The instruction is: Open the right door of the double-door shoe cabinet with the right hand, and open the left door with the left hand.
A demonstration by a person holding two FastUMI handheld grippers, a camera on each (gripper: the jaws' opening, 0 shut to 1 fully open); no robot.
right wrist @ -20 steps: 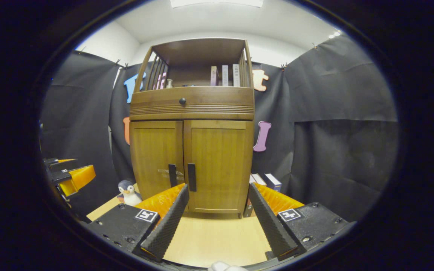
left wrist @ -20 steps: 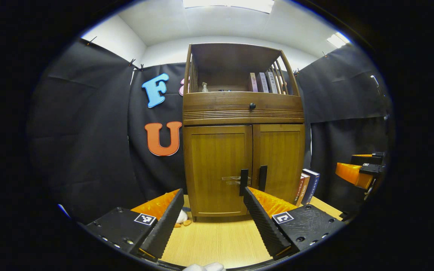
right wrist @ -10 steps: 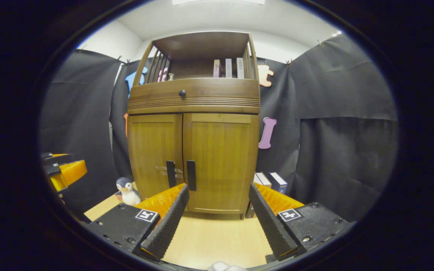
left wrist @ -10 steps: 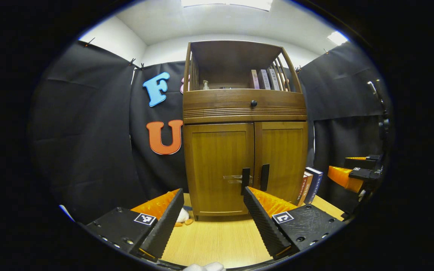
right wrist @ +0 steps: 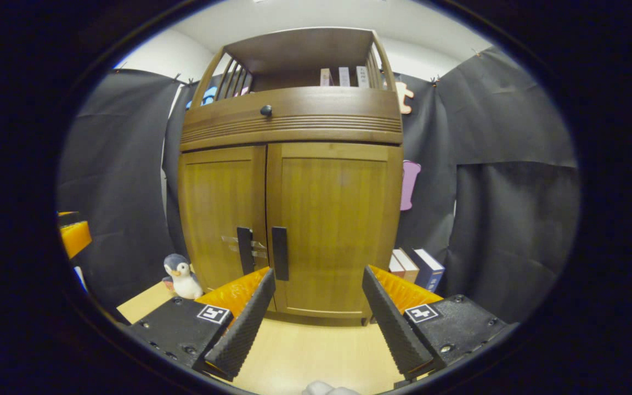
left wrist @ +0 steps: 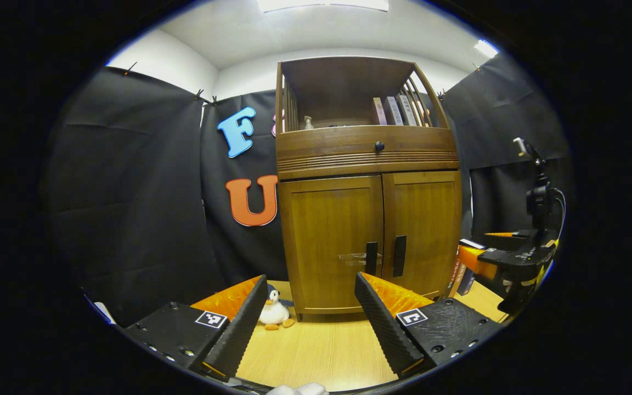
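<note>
Closing in on the cabinet (right wrist: 288, 181), both doors shut, both grippers wide and empty.

I am bringing my right gripper (right wrist: 316, 315) nearer: the cabinet is looming larger ahead of it than a second ago, and the right door's handle (right wrist: 280, 253) is sitting just above its left finger, not yet between the jaws. My left gripper (left wrist: 308, 315) is hanging farther back, the left door's handle (left wrist: 371, 258) just above its right finger. Bare tabletop (right wrist: 316, 351) is lying ahead of both; the penguin (right wrist: 181, 271) and the books (right wrist: 420, 267) are flanking the cabinet, where each door's swing may pass close.
</note>
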